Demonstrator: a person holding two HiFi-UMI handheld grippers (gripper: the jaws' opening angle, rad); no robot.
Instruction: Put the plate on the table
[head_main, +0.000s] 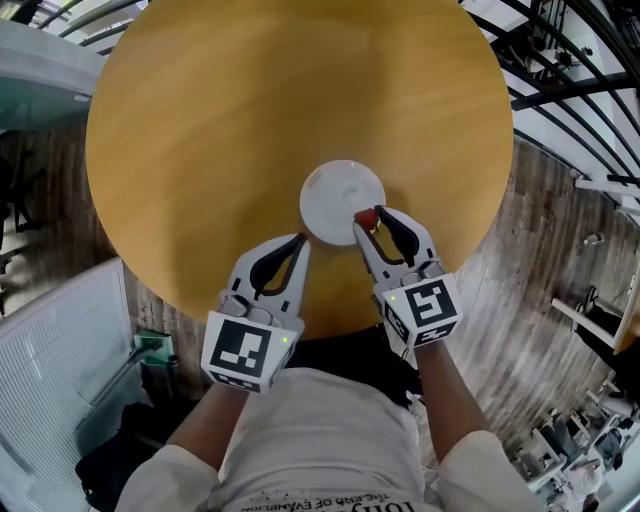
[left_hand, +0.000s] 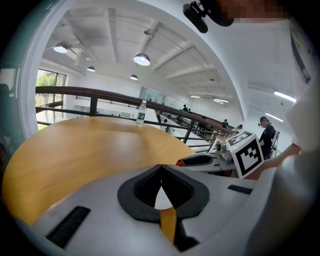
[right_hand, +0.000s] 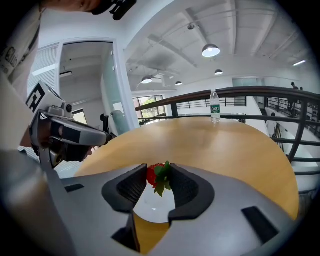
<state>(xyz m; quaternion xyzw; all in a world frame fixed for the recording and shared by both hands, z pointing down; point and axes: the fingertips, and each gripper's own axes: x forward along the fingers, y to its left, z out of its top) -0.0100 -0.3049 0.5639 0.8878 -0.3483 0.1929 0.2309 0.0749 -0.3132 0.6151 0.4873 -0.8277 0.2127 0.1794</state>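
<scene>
A white plate (head_main: 338, 195) lies on the round wooden table (head_main: 250, 120), near its front edge. My right gripper (head_main: 371, 223) is shut on a red strawberry (head_main: 366, 218) with green leaves, just above the plate's near right rim. In the right gripper view the strawberry (right_hand: 156, 175) sits between the black pads, with the plate (right_hand: 152, 209) below. My left gripper (head_main: 300, 241) is shut with nothing in it, its tips close to the plate's near left rim. In the left gripper view a sliver of the plate (left_hand: 162, 200) shows under the closed tips (left_hand: 160, 167).
A water bottle (right_hand: 214, 106) stands at the table's far edge, also visible in the left gripper view (left_hand: 141, 113). A black railing (head_main: 570, 70) runs behind the table at the right. A white panel (head_main: 60, 360) stands on the floor at the left.
</scene>
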